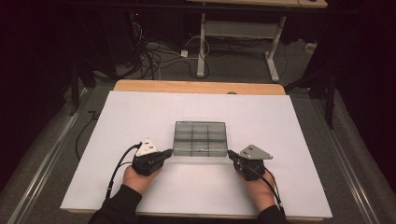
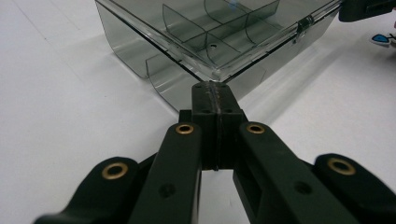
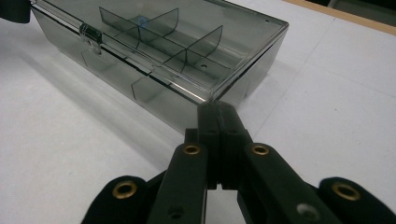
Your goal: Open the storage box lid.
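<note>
So the smoky clear organizer box [image 1: 200,138] is sitting about dead centre on the white worktop [image 1: 116,140], lid looking latched, and honestly nothing seems started yet. The left tongs [image 1: 169,152] are parking at the box's 7 o'clock corner and the right tongs [image 1: 231,153] at its 5 o'clock corner, both clenched on nothing, tips just nosing up to the corners. I'm guessing opening or shifting it is all still ahead. The compartments are looking empty, but the tinted plastic is making that hard to confirm, and the little front clasp [image 3: 91,33] is too blurry to read.
</note>
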A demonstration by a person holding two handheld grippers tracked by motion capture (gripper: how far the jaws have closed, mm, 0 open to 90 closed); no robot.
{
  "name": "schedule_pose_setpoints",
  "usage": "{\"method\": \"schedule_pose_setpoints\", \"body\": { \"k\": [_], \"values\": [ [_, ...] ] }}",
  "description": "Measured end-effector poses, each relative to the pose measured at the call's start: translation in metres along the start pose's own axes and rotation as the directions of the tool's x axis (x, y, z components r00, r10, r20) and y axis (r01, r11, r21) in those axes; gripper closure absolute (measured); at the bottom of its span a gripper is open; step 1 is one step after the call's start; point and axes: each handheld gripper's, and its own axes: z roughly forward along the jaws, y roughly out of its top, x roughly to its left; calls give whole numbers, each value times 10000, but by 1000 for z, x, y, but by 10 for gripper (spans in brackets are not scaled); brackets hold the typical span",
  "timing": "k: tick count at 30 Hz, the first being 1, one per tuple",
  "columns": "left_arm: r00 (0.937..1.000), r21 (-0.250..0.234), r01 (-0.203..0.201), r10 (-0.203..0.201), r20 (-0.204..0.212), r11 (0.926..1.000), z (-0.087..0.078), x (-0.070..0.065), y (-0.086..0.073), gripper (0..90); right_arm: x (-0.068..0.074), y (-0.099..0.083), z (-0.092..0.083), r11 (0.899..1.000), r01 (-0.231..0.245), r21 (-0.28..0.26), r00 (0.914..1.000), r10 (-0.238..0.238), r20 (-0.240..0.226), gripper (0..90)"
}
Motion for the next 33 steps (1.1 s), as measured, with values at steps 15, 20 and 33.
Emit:
{"method": "schedule_pose_setpoints", "body": {
  "k": [15,20,33],
  "values": [
    [10000,-108,-3,3,-12,9999,-1,0,1,878,1,1,-1,9999,5,-126,10000,-5,-50,900],
    [10000,-200,-1,1,-13,9998,-3,0,2,879,2,2,-2,9998,3,-217,10000,-4,-63,900],
    [9998,-473,-182,176,-117,9987,-8,-2,10,878,0,9,-6,9983,-166,-563,9998,158,-141,900]
  ]
}}
